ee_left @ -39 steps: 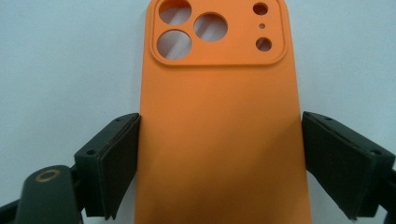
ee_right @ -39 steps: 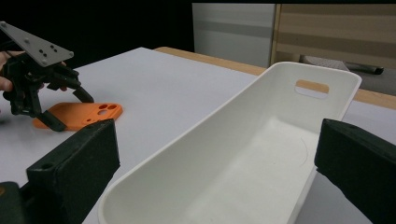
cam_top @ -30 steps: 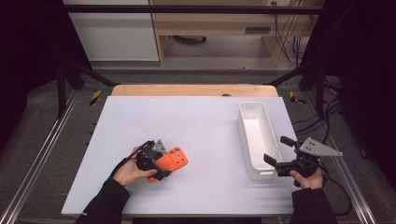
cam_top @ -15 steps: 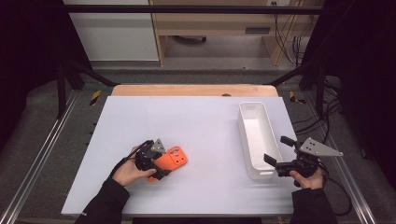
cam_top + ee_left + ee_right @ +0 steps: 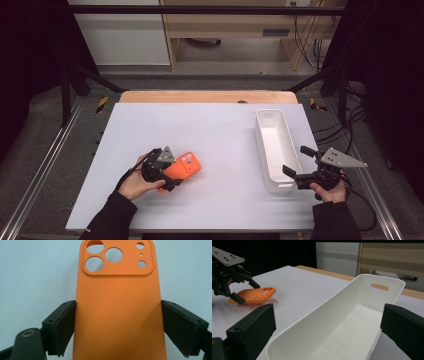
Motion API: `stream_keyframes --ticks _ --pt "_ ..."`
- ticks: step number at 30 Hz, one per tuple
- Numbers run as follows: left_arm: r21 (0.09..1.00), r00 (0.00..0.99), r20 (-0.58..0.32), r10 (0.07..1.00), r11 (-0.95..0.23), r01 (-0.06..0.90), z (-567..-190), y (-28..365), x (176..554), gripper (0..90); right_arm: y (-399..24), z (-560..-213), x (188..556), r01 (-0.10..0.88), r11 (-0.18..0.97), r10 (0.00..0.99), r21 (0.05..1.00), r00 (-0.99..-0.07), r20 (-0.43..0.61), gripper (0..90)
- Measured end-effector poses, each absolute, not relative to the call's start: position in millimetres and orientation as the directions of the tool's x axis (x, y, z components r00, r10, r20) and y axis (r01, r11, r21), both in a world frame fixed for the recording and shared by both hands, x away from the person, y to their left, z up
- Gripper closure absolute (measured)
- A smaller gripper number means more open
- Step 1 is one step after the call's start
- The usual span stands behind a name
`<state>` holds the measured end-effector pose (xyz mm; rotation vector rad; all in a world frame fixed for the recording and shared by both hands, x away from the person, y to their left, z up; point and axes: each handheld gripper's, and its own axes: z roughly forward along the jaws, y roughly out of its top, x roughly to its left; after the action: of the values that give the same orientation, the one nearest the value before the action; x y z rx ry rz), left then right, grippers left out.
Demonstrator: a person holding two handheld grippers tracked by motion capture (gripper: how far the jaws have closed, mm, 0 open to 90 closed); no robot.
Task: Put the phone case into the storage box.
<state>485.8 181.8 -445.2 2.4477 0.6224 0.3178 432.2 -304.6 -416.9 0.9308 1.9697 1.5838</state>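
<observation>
Seen from the high view, the orange phone case (image 5: 183, 167) lies on the white bench (image 5: 210, 135) toward its near left corner, well apart from the long white tray (image 5: 274, 150) that sits along the right edge. The left gripper (image 5: 167, 176), held in the person's left hand (image 5: 134, 183), grasps the near end of the case, whose camera-cutout end points toward the middle of the bench. The right gripper (image 5: 296, 162) rests at the tray's near end by the near right corner, its jaws spread, one tip beside the tray's outer wall and one near its end. Next, in the left gripper view, the orange phone case (image 5: 117, 310) fills the space between the two black jaws, both pads pressing on its long edges, cutouts at the far end. Lastly, in the right gripper view, the released jaws stand wide on either side of the white tray (image 5: 352, 315), not visibly pressing on it, while farther off the left gripper (image 5: 239, 291) clamps the orange phone case (image 5: 255, 295), which is tilted slightly off the bench surface.
</observation>
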Motion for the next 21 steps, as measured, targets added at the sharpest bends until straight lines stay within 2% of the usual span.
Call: stream_keyframes --ticks 21 --pt "0.646 0.877 0.134 0.461 -0.711 0.276 -429.2 177.5 470.5 15.4 -301.7 -415.9 431.7 0.218 0.13 0.728 0.967 -0.683 0.056 0.4"
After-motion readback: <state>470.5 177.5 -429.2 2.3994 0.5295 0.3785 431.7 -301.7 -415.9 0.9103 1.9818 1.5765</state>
